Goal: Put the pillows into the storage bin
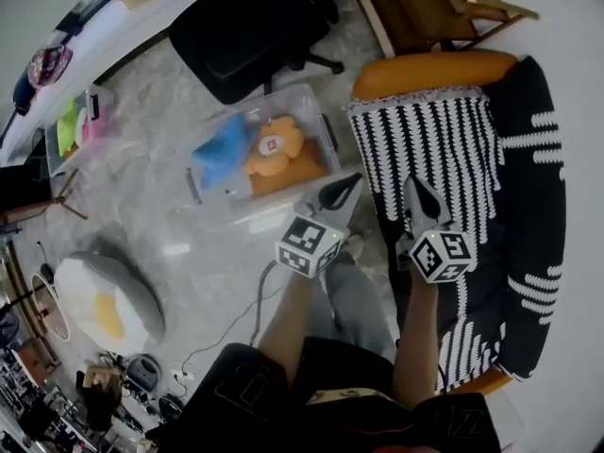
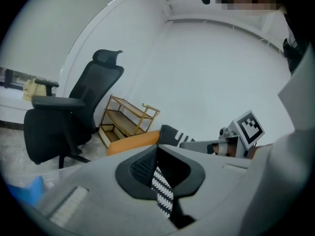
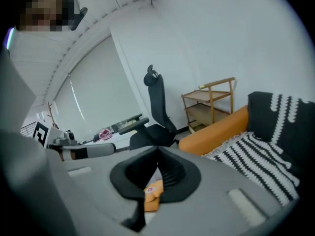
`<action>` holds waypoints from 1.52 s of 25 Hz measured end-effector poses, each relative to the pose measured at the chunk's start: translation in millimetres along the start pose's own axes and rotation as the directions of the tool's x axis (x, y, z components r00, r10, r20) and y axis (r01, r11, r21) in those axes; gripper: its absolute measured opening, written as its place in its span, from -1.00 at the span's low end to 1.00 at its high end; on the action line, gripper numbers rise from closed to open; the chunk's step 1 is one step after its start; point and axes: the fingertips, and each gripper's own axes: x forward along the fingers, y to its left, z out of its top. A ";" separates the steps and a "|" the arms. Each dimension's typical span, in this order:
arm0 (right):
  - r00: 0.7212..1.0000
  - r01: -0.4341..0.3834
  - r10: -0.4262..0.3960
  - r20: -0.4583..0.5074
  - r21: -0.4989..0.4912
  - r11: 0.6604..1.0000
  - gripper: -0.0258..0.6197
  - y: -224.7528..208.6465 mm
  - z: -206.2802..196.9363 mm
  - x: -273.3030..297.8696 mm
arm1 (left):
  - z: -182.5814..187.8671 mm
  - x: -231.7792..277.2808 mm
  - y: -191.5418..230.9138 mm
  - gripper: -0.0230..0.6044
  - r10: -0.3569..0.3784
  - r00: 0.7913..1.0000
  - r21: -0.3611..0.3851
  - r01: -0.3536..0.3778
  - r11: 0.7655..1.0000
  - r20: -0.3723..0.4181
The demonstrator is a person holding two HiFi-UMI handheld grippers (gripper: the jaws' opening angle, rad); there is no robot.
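A clear storage bin [image 1: 304,98] stands on the floor and holds a blue pillow [image 1: 220,153] and an orange flower-shaped pillow [image 1: 275,149]. A fried-egg pillow [image 1: 102,302] lies on the floor at the left. My left gripper [image 1: 350,184] hovers shut and empty between the bin's right end and the sofa edge. My right gripper [image 1: 416,186] is shut and empty over the black-and-white striped blanket [image 1: 444,149]. In the left gripper view the jaws [image 2: 157,148] meet, with striped fabric showing behind. In the right gripper view the jaws [image 3: 158,150] are together, and the orange pillow [image 3: 152,192] shows beyond them.
The orange sofa [image 1: 434,67] under the blanket fills the right side. A black office chair [image 1: 247,25] stands beyond the bin and a wooden shelf [image 1: 444,3] behind the sofa. A small clear box [image 1: 80,125] and clutter line the left wall. A cable [image 1: 257,300] runs across the floor.
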 end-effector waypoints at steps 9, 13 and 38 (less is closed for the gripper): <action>0.943 0.248 -0.256 0.214 0.067 0.966 -0.91 -83.9 82.0 -130.4 | 80.8 60.6 -116.8 -0.90 -0.093 0.993 0.155 0.080 0.985 0.076; 0.901 0.318 -0.320 0.294 0.056 0.947 -0.91 -100.7 117.4 -182.1 | 112.5 72.7 -159.2 -0.90 -0.108 0.986 0.233 0.077 0.969 0.124; 0.741 0.494 -0.384 0.551 -0.060 0.867 -0.91 -140.9 265.4 -307.0 | 255.9 96.2 -245.6 -0.90 -0.135 0.937 0.427 -0.016 0.904 0.321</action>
